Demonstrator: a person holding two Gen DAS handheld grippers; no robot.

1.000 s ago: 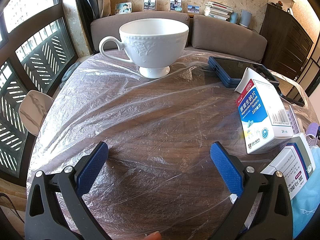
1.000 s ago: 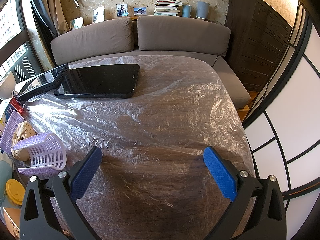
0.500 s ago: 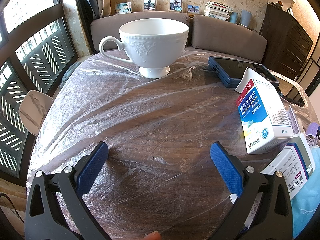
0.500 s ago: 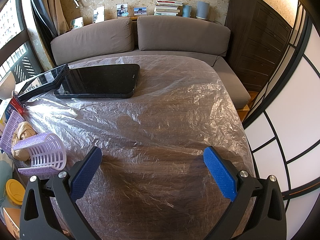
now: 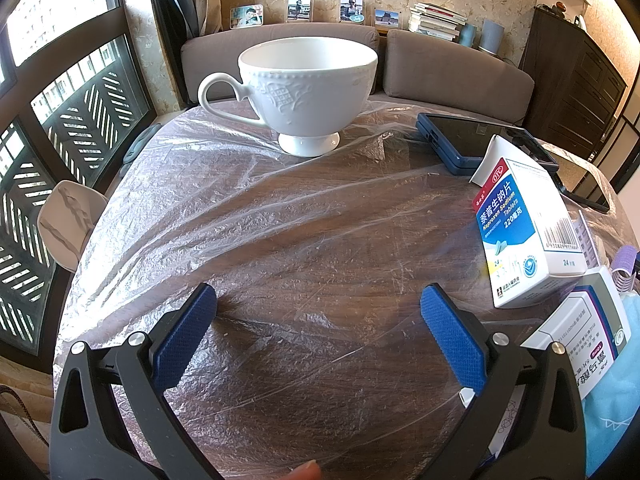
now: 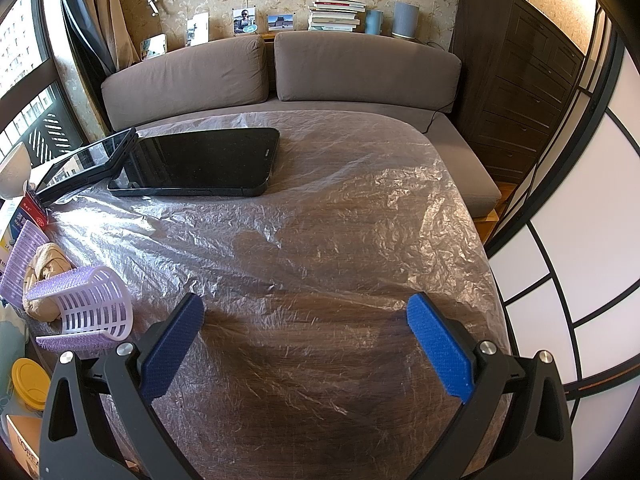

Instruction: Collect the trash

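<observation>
- Left gripper [image 5: 318, 336]: hovering over the near edge of the table [image 5: 320, 240] with its blue pads spread wide apart and nothing lying between them; only plastic film [image 5: 240, 208] and wood grain are showing in the gap.
- Right gripper [image 6: 306, 344]: likewise standing wide open and empty, over the table's near right part.
- Fingertip [image 5: 306, 471]: a sliver is poking in at the bottom of the left wrist view; the rest of the hand is cut off.
- White cup [image 5: 308, 88]: standing upright on its foot at the far edge, handle pointing toward the window; its inside is not visible.
- Blue-and-white medicine box [image 5: 520, 232]: sitting toward the right edge with a top flap lifted; whether it is holding anything cannot be told.
- Second box [image 5: 584, 336]: lying just beside the first, nearer the viewer, partly hidden behind the left gripper's right finger.
- Light-blue item [image 5: 612, 420]: running off the frame at the lower right; too cropped to identify.
- Purple slotted basket [image 6: 94, 308]: lying tipped on its side at the left edge of the right wrist view.
- Crumpled brown paper [image 6: 46, 268]: resting against the basket, partly hidden by it.
- Yellow lid [image 6: 30, 384]: showing at the lower left, its container largely cut off.
- Black tablet [image 6: 200, 162]: lying flat toward the far edge, with a second dark device [image 6: 88, 164] tilted against its left end.
</observation>
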